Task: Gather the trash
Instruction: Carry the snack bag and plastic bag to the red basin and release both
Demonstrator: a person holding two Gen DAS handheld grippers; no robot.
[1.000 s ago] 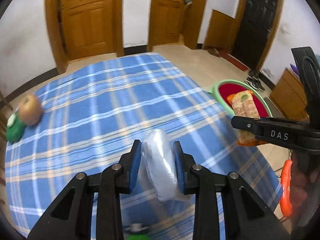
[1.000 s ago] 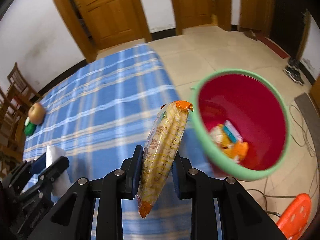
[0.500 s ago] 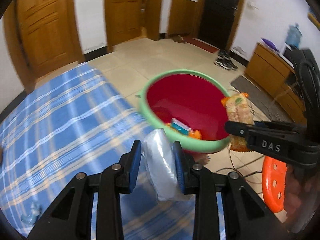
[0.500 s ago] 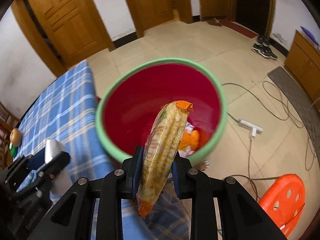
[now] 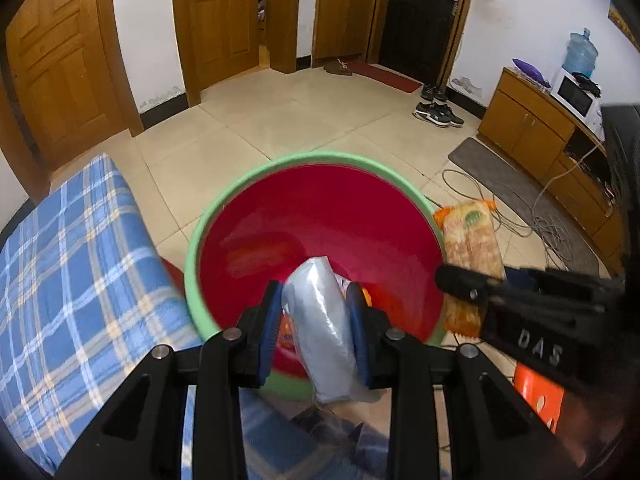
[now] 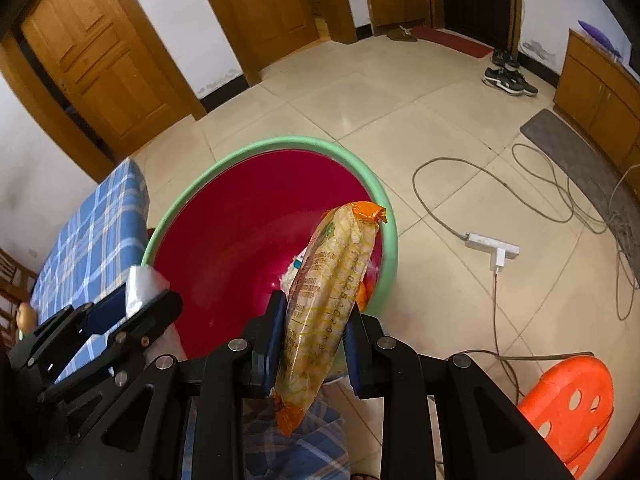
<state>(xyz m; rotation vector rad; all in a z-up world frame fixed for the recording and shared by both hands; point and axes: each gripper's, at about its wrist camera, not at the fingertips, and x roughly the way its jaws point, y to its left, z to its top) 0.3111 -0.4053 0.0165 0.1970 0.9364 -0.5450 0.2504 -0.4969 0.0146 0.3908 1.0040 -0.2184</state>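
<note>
Both of your grippers have swung off the blue plaid table (image 5: 76,280) to above the red basin (image 5: 320,216). Left gripper (image 5: 316,316): clamped on a grey plastic bag (image 5: 324,328). Right gripper (image 6: 316,334): clamped on an orange snack packet (image 6: 328,300), over the basin's right rim.

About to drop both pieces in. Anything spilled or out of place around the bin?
Nothing spilled. The silver wrapper and corn packet sit clamped over the red bin. Only a power strip and loose cables trail nearby.

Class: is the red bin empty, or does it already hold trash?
Not empty. Wrappers lie at the bottom of the bin, partly hidden behind the corn packet.
</note>
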